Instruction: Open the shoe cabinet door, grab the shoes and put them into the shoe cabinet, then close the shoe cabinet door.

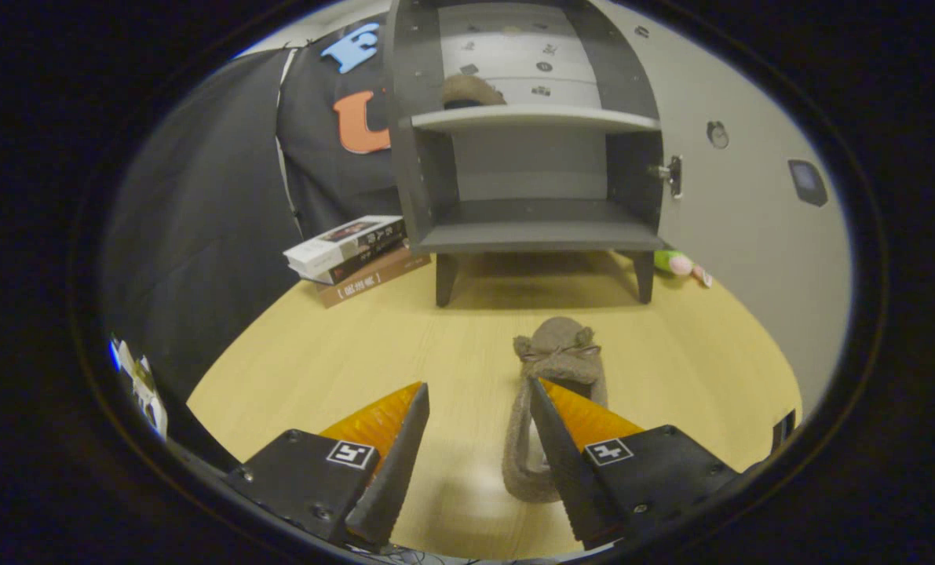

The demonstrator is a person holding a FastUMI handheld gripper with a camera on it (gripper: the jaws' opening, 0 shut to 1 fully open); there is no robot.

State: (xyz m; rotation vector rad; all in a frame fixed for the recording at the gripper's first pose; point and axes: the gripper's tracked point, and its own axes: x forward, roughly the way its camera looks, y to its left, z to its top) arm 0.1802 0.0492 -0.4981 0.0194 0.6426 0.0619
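Two fingers of the gripper are spread wide apart and hold nothing. One brown fuzzy shoe lies on the wooden table, partly behind the right finger, toe pointing at the shoe cabinet. It has a small bow on top. That cabinet stands beyond, door open, with another brown shoe on its upper shelf.

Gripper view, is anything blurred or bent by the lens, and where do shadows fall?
Gripper view: fisheye bows the shoe cabinet sides and table edge; soft shadow under the cabinet; slipper heel blurs near the open gripper; dim overall.
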